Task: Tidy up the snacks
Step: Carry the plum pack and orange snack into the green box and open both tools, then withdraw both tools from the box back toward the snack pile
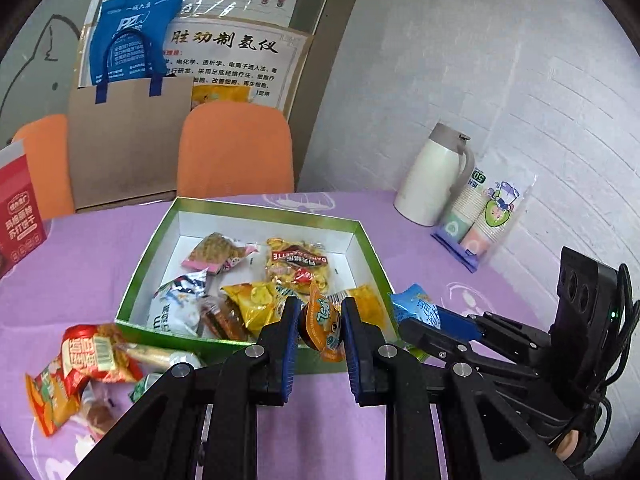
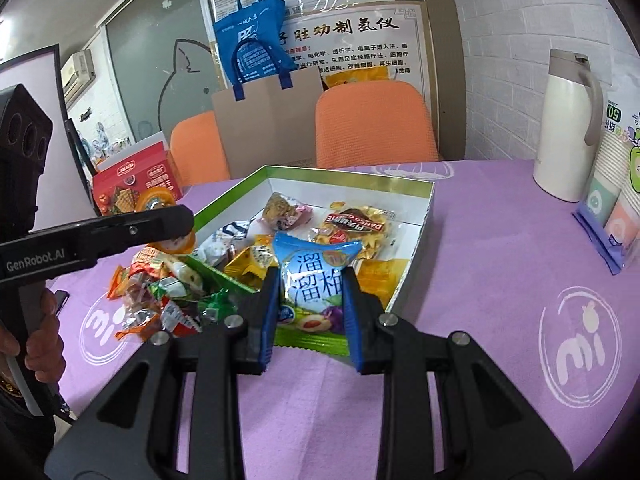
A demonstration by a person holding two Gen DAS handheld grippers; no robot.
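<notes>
A green box with a white inside (image 1: 362,240) (image 2: 430,200) sits on the purple tablecloth and holds several snack packets. My left gripper (image 1: 320,312) is shut on a small orange jelly cup (image 1: 324,326) just above the box's near edge; it also shows in the right wrist view (image 2: 172,236). My right gripper (image 2: 312,280) is shut on a blue and green plum packet (image 2: 312,284), held at the box's near right corner; the packet also shows in the left wrist view (image 1: 416,306). A pile of loose snacks (image 1: 80,364) (image 2: 160,292) lies left of the box.
A red cracker box (image 1: 18,216) (image 2: 132,184) stands at the far left. A white thermos (image 1: 432,176) (image 2: 568,128) and a pack of paper cups (image 1: 484,216) (image 2: 616,184) stand at the right. Orange chairs (image 1: 236,152) and a cardboard sheet (image 1: 128,140) are behind the table.
</notes>
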